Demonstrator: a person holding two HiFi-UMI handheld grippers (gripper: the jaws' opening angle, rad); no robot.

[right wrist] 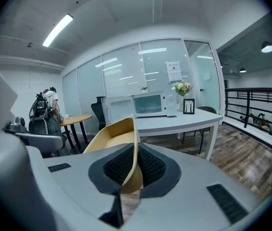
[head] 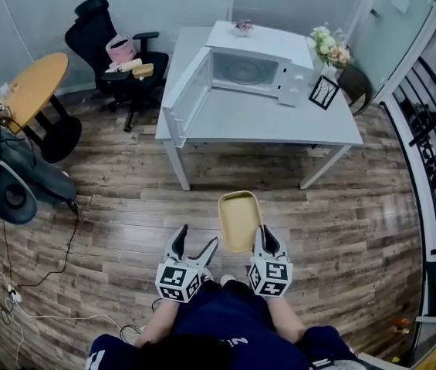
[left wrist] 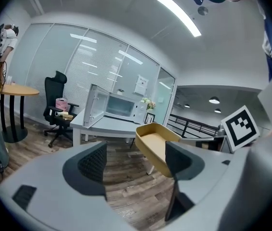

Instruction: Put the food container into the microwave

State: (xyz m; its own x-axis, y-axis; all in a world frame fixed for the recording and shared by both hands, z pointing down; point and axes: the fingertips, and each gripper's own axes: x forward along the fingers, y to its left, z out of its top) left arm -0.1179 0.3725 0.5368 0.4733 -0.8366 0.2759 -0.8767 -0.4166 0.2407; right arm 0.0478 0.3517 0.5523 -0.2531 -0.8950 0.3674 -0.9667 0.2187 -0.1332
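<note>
Head view: the right gripper (head: 266, 236) pinches the yellow food container (head: 238, 220) at lower middle (the left gripper (head: 197, 239) is wide apart, empty). The microwave (head: 252, 69), door open, sits far off at upper middle. Nothing is inside yet.

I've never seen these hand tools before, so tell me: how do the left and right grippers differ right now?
The right gripper is shut on the rim of the yellow food container; the left gripper stands open with nothing between its jaws. The right carries the container alone; the left hangs beside it. Both point toward the open microwave.
</note>
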